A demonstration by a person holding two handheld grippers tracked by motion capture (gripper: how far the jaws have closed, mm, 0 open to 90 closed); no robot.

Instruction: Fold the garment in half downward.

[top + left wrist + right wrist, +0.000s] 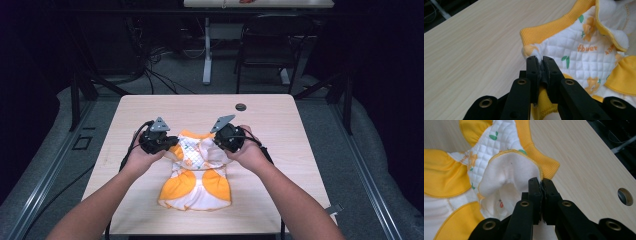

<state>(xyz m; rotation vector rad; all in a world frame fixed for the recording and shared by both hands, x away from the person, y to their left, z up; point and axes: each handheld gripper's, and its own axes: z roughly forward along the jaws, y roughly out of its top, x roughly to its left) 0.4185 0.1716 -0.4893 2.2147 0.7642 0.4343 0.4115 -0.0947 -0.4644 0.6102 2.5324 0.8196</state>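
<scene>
A small white quilted garment (197, 172) with orange trim and orange patches lies in the middle of the wooden table (150, 110). My left gripper (167, 145) is shut on the garment's left upper corner; in the left gripper view the jaws pinch the white and yellow fabric (579, 52) at the gripper (539, 60). My right gripper (220, 142) is shut on the right upper corner. In the right gripper view the gripper (540, 181) clamps the edge of the garment (506, 175), whose fleecy white lining is folded open beside the orange ribbed band.
A round cable hole (241, 106) sits in the table's far edge, also seen as a hole (625, 196) to the right of the right gripper. Beyond the table stand a black chair (270, 45), a white table leg (207, 50) and floor cables.
</scene>
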